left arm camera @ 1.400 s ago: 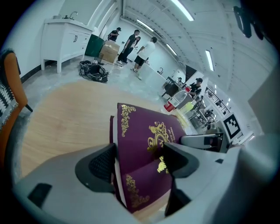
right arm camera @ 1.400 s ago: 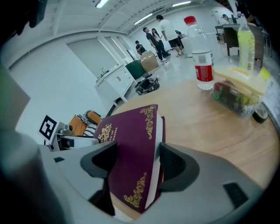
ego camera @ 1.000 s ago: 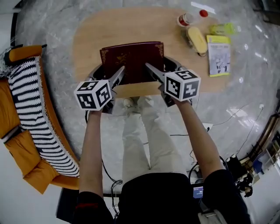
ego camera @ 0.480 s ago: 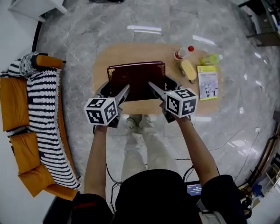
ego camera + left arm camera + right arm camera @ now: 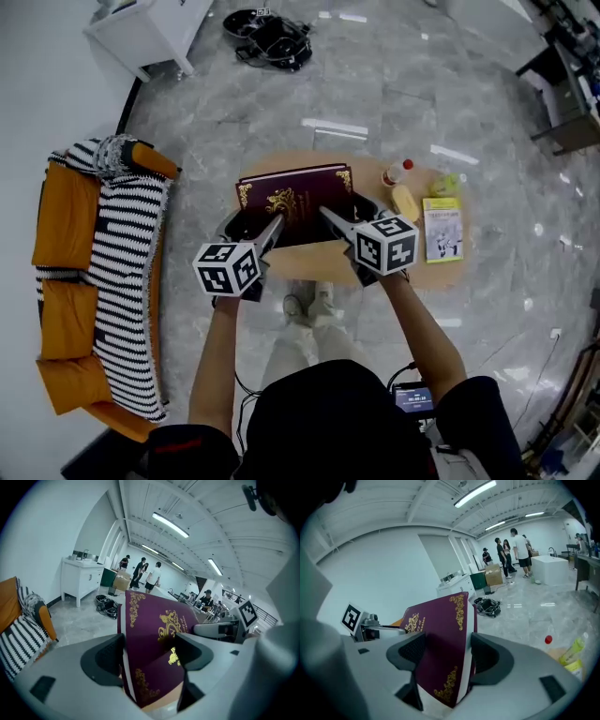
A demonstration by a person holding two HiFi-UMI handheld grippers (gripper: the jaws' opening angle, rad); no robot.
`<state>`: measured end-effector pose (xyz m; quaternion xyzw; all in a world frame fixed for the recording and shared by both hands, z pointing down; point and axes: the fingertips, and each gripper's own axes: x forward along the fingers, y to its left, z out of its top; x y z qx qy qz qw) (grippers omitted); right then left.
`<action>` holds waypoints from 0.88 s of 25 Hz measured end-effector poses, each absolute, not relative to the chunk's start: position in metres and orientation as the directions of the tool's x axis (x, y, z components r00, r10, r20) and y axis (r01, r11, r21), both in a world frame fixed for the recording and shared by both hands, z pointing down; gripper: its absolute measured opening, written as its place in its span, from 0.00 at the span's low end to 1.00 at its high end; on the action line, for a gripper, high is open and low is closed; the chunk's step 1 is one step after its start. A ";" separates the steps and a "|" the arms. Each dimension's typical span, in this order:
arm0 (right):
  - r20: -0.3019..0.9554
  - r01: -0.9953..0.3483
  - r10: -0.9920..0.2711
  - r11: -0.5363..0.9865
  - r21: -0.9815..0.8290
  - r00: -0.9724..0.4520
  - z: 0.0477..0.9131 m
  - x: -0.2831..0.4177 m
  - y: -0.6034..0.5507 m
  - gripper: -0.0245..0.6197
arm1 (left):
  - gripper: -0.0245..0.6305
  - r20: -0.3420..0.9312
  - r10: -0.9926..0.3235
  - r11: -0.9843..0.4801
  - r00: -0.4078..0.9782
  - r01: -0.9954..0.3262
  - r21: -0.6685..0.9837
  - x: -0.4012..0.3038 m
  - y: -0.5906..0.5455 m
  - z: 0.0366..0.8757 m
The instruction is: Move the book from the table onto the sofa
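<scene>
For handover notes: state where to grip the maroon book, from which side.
Book: clamp its near edge at two spots from the person's side, as left gripper and right gripper do; it's broad and flat, so that should limit twisting.

One maroon book (image 5: 295, 199). Two handheld grippers: left gripper (image 5: 253, 227) and right gripper (image 5: 352, 217). One oval wooden table (image 5: 427, 272). One orange sofa (image 5: 64, 216). One red-capped bottle (image 5: 397, 172). One booklet (image 5: 442, 230). One white cabinet (image 5: 150, 33).

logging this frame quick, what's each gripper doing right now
Left gripper: closed on the left side of the book.
Right gripper: closed on the right side of the same book.
</scene>
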<state>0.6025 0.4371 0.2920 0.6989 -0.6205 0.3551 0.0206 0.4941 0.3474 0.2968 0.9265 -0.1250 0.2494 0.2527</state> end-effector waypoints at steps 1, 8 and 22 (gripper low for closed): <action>0.510 -0.889 -0.860 -0.209 -0.407 -0.031 0.280 0.601 0.435 0.53 | 0.59 0.517 -0.124 -0.844 0.847 -0.364 0.394 0.492 0.347 0.285; 0.428 -0.919 -0.898 -0.081 -0.385 -0.100 0.216 0.577 0.414 0.53 | 0.59 0.461 -0.262 -0.855 0.848 -0.426 0.297 0.461 0.336 0.213; 0.319 -0.937 -0.903 0.194 -0.291 -0.286 0.154 0.523 0.369 0.53 | 0.59 0.336 -0.518 -0.764 0.787 -0.602 0.233 0.392 0.322 0.153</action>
